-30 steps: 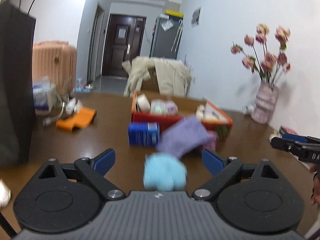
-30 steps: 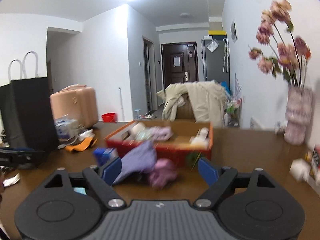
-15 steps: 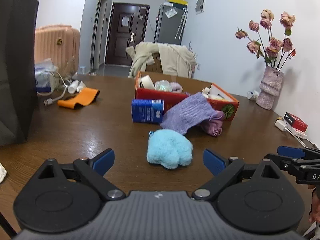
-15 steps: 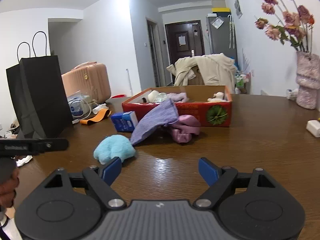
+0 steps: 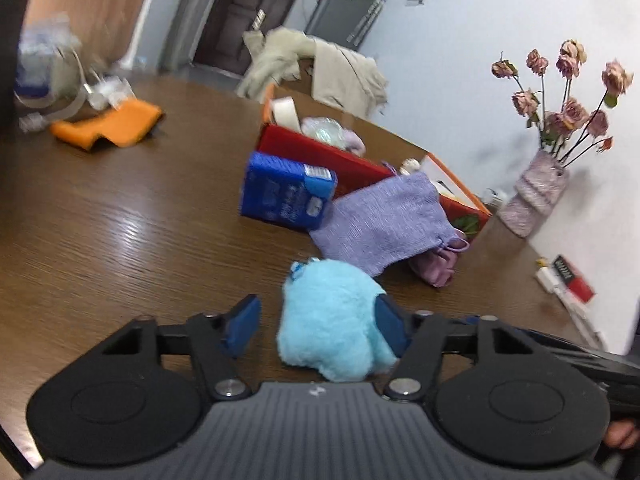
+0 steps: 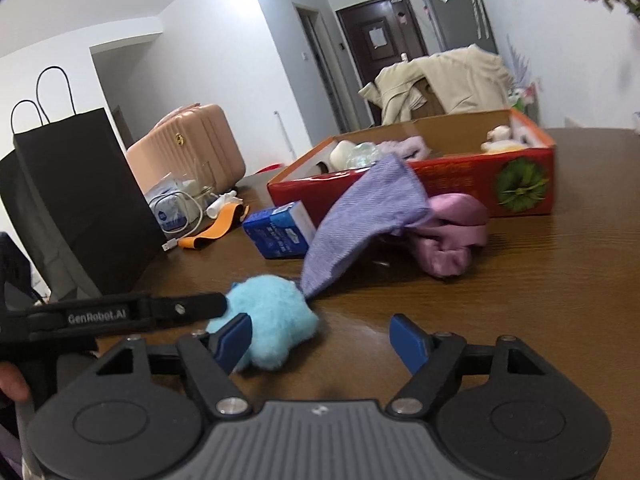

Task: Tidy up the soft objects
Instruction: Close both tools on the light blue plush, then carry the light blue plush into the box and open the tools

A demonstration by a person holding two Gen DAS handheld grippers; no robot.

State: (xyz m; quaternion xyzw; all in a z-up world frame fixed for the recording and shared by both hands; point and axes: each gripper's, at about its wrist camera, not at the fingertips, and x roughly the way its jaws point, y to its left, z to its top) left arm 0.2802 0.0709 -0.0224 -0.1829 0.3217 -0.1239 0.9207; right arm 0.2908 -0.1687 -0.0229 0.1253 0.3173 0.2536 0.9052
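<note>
Plush toy first: the fluffy light-blue ball lies on the brown table right in front of you, sitting between the blue fingers of your left claw. Those jaws are closing around it; the right-hand pad is buried in the fur, while the left-hand pad stands a little clear of it, so it is not clamped yet. Your right claw sits just beside the toy, its jaws partly open and closing, with only bare table between them; its left pad overlaps the toy's edge in the right wrist view, and you cannot tell whether they touch. Just past the toy a purple knitted cloth lies draped, its low corner close to the toy and its high end leaning up against the red box. A crumpled pink cloth lies beside it, partly under it, on the table by the box front. A blue packet stands left of the purple cloth. Farther left lies an orange band, and a black paper bag stands at the table's edge. Inside the box you see several pale soft things, too blurred to name. A vase of dried roses stands by the wall.
</note>
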